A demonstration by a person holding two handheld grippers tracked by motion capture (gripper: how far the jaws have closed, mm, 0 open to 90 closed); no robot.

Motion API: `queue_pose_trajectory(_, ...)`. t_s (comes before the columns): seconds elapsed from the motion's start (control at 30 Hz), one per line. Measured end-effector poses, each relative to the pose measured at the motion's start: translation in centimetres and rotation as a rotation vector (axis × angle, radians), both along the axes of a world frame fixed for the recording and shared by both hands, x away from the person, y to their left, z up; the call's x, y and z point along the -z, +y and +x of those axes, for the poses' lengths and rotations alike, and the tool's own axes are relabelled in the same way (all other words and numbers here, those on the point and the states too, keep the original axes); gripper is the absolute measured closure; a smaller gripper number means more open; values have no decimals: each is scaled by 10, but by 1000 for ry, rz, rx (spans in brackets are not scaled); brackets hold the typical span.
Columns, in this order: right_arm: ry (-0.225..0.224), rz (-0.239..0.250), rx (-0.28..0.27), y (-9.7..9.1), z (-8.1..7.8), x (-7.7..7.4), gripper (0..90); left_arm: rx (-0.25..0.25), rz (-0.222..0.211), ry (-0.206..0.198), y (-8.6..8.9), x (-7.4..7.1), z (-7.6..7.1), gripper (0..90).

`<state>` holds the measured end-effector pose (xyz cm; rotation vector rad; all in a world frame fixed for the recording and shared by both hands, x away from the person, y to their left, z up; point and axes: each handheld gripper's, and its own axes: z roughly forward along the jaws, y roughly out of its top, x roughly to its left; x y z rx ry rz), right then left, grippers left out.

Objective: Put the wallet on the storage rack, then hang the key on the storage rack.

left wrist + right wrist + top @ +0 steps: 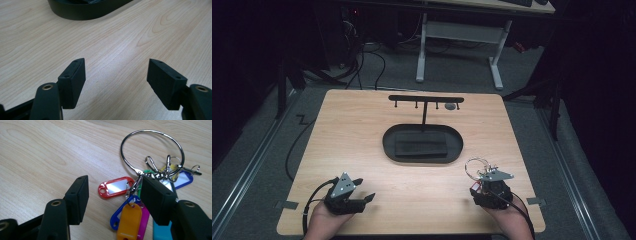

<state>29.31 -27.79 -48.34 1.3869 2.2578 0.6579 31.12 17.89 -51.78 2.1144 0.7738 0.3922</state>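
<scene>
A large metal key ring (pixel 150 130) lies on the wooden table with several coloured tags clipped to it, among them a red tag (pixel 115 186) and an orange tag (pixel 128 220). My right gripper (pixel 113 186) is open just over the tags, its right jaw covering some of them. From above, the key ring (pixel 476 166) sits right in front of the right gripper (pixel 488 176) at the table's front right. My left gripper (pixel 363 190) rests open at the front left, with bare wood between its jaws (pixel 116 67).
A black oval tray (pixel 387 142) with a dark block (pixel 421 147) in it sits mid-table; its rim (pixel 82 12) shows ahead of the left gripper. Behind it stands a black T-shaped hook rack (pixel 426 98) with a small grey disc (pixel 451 106) near its right end.
</scene>
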Motion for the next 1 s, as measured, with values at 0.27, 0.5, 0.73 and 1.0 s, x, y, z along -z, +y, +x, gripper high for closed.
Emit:
queue_pose_trajectory(0.27, 47, -64, -40, 5, 18, -16, 400, -5, -9, -1, 4, 0, 1, 295)
queue_pose_trajectory(0.5, 96, -109, -83, 15, 33, -25, 407, 0, -3, 0, 3, 1, -1, 296)
queue_pose_trajectory(0.73, 149, -145, -119, 24, 45, -27, 455, 7, 3, -3, 3, 1, -2, 296)
queue_pose_trajectory(1.0, 231, -202, -164, 32, 64, -24, 477, 21, 25, -6, 0, 2, -2, 297)
